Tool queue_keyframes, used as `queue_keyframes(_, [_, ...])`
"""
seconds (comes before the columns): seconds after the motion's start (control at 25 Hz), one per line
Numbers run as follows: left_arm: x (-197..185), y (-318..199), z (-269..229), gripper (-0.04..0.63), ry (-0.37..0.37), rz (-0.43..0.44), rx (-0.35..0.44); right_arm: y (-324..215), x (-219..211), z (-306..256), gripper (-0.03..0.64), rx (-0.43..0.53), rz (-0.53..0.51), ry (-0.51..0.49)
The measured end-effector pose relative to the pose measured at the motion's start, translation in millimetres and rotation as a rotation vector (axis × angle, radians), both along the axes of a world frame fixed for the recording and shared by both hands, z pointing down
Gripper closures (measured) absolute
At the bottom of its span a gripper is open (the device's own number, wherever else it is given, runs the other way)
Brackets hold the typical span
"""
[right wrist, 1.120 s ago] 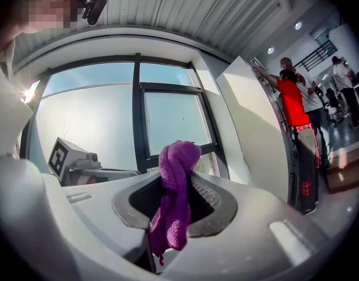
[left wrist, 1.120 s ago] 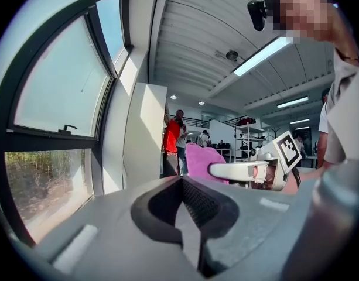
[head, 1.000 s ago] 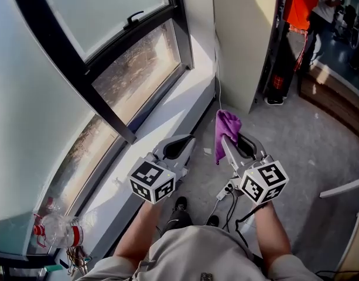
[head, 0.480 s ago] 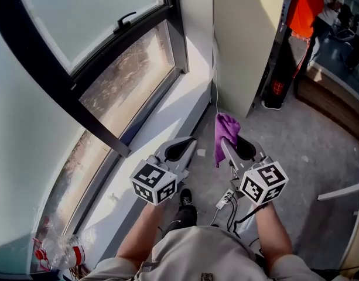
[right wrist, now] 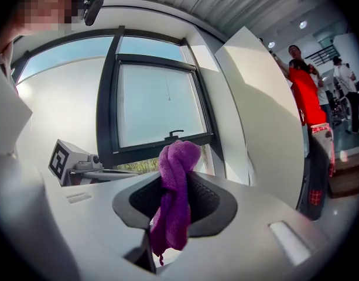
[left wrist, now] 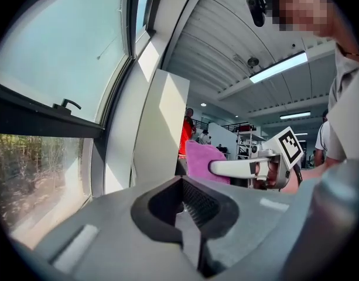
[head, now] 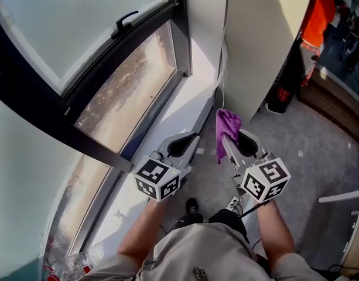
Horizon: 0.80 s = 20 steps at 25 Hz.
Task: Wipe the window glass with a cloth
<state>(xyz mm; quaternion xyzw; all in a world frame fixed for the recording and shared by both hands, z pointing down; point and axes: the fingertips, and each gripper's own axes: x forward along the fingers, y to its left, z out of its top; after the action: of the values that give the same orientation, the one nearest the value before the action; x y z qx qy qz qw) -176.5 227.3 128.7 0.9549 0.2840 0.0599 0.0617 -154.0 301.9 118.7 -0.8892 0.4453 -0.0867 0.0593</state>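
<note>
A purple cloth (head: 226, 127) hangs from my right gripper (head: 235, 144), whose jaws are shut on it; in the right gripper view the cloth (right wrist: 174, 192) bunches above the jaws and droops between them. My left gripper (head: 178, 147) is held beside it, shut and holding nothing. Up and to the left is the window glass (head: 79, 22), frosted, in a dark frame with a black handle (head: 125, 20). A lower pane (head: 123, 89) shows trees outside. From the left gripper view the cloth (left wrist: 201, 160) and right gripper (left wrist: 240, 167) appear to the right.
A white sill (head: 167, 127) runs below the window. A cream panel (head: 261, 34) stands right of the window, with a thin cord (head: 222, 69) hanging by it. People stand at the far right, one in orange (head: 317, 16). Cables lie on the grey floor by my feet (head: 232, 204).
The head view has shifted so the window fills more of the left. Both grippers have kept their places side by side, the cloth still in the right one.
</note>
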Motion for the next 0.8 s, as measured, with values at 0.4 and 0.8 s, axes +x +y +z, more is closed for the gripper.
queue_keyframes(0.4, [63.7, -35.7, 11.2, 0.592, -0.035, -0.078, -0.015, -38.2, 72.5, 4.3, 0.486, -0.017, -0.065, -0.026])
queue_keyframes(0.8, [158.1, -53.6, 13.5, 0.592, -0.097, -0.268, 0.034, -56.6, 187.0, 11.6, 0.486, 0.053, -0.222, -0.072])
